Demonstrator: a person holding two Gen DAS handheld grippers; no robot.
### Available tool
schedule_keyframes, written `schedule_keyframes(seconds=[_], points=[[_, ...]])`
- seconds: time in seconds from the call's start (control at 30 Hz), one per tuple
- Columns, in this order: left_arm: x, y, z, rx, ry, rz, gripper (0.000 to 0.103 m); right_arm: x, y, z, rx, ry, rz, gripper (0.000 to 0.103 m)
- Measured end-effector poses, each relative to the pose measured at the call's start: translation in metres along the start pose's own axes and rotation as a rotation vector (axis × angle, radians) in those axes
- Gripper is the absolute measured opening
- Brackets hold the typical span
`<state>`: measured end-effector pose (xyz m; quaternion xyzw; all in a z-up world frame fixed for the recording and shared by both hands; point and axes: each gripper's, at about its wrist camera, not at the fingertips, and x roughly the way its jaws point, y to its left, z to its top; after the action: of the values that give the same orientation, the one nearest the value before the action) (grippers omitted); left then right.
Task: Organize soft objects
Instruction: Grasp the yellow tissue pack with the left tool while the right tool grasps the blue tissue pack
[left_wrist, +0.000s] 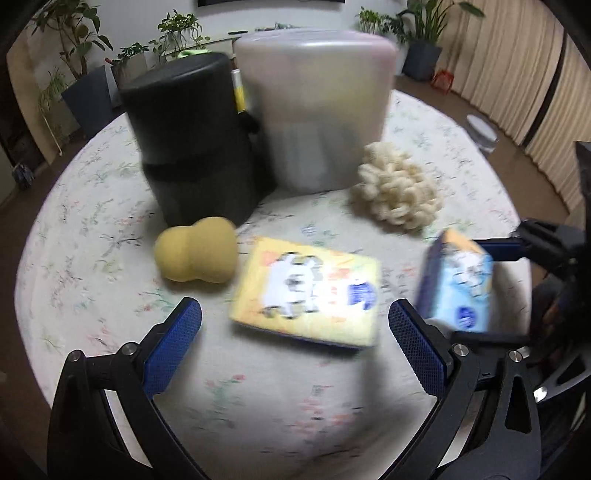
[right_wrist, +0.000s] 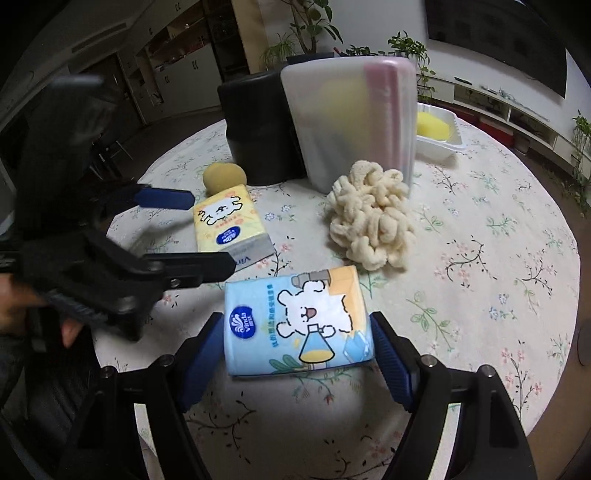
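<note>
Item one: blue tissue pack, a soft film-wrapped pack we judge light, squashy and a little slick. Our right gripper has it clenched across its short sides, pads pressed to both edges; it sits nearer to us than the frosted bin, with the cream yarn bundle between. We would keep the hold across the middle of the pack, firm enough to dent it slightly, not by a corner where film slides.

Item two: yellow tissue pack, same make and presumably the same feel. It lies flat on the floral tablecloth, in front of the frosted bin and slightly toward its left. Our left gripper stands released, jaws wide, the pack just ahead of the gap and untouched.

Item three: yellow sponge, gourd-shaped, springy by the look, resting at the foot of the black bin, which stands just left of the frosted bin.

Item four: cream yarn bundle, loose loops, likely to snag; best taken deep around its bulk.
</note>
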<state>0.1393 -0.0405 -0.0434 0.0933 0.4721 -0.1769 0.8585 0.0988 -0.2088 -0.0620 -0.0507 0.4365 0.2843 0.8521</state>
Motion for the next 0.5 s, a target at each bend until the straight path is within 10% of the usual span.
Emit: schedule_keyframes(seconds=[0.5], points=[[0.026,0.003,0.011,0.088,0.091,-0.094,0.103,0.002,-0.006,-0.002,0.031,0.004,-0.020,0.103]])
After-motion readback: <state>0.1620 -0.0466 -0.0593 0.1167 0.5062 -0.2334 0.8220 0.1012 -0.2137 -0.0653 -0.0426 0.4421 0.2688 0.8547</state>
